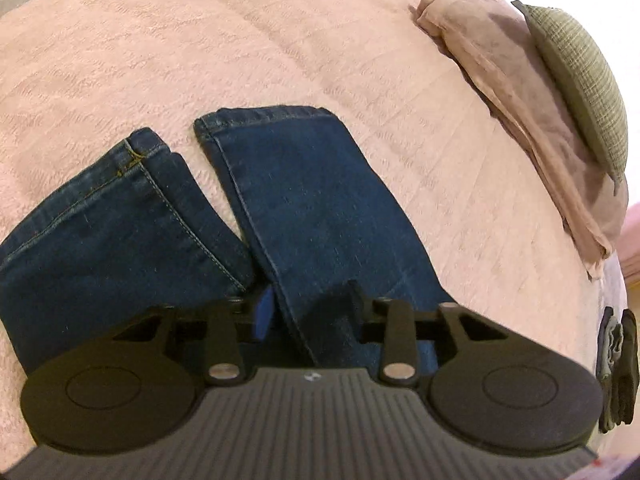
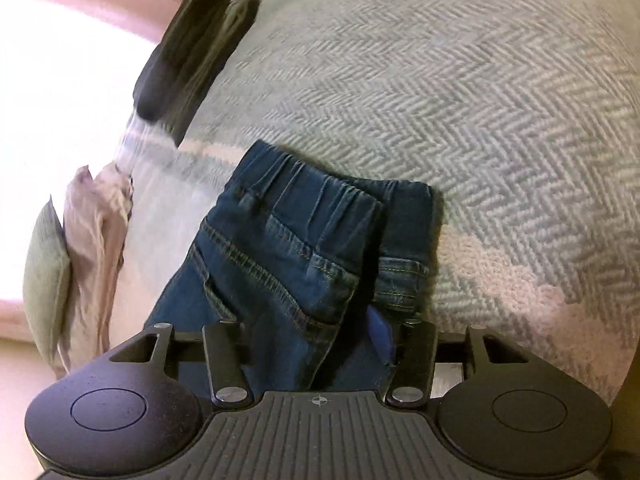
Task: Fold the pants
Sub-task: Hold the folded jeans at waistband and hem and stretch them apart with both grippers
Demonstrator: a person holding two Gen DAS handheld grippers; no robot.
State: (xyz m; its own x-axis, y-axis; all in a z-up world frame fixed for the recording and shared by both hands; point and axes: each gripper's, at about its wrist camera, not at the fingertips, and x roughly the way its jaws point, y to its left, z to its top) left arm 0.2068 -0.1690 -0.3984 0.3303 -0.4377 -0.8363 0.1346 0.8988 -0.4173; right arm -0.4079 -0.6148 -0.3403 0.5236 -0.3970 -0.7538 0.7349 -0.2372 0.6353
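Observation:
The blue jeans lie on a pink blanket. In the left wrist view both legs stretch away from me, hems at the far end, left leg beside the right one. My left gripper is shut on the right leg, whose denim fills the gap between the blue pad and the dark finger. In the right wrist view the elastic waistband is doubled over and raised. My right gripper is shut on this waist end. Its blue pad shows; denim hides the other finger.
A folded beige cloth and a green cushion lie along the bed's right edge, with a dark folded item nearer. The right wrist view shows dark folded clothes on a herringbone blanket, with the beige cloth at the left.

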